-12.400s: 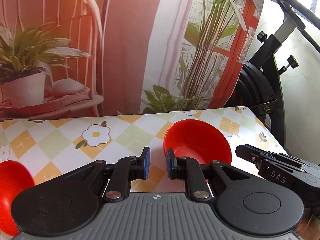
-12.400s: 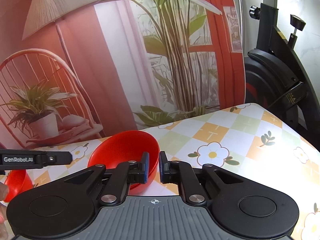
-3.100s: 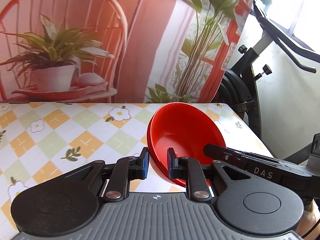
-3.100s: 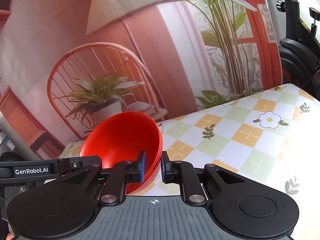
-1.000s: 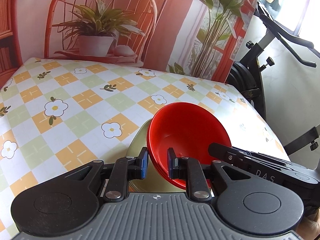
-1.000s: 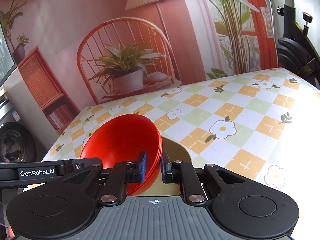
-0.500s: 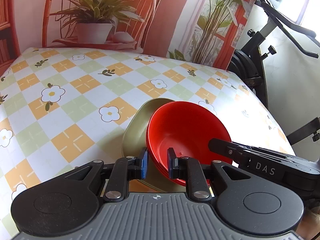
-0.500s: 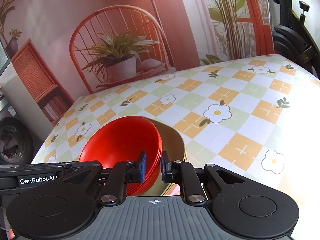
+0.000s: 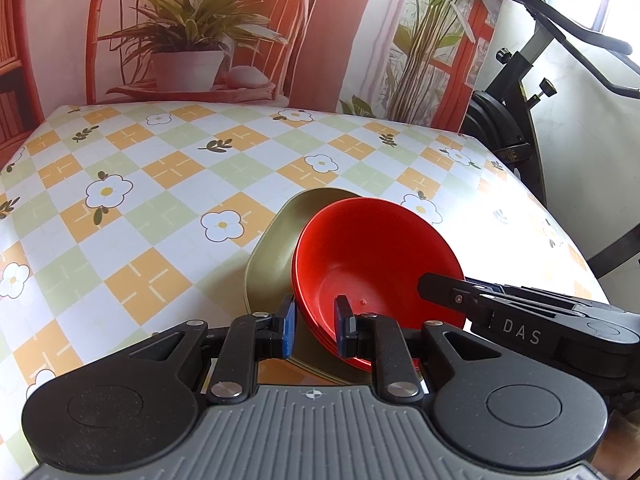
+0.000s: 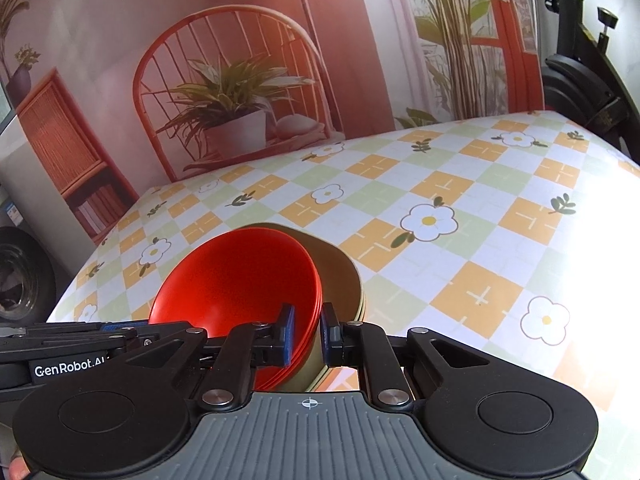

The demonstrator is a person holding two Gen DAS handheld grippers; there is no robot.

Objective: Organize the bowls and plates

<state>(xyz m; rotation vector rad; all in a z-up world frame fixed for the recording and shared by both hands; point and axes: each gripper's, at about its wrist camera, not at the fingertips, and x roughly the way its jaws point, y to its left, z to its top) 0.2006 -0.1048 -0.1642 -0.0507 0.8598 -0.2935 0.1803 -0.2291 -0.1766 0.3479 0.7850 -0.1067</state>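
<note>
Red bowls (image 9: pixel 372 256) — rim pinched between both tongs — above olive plate (image 9: pixel 276 248).

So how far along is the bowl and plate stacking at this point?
Done: the red bowls are nested into one stack. In hand: the left gripper and right gripper each pinch opposite rims of that stack, holding it over the olive plates on the checked tablecloth. Left: whether the stack already rests on the plates is unclear; setting it down and releasing both grippers remain.
</note>
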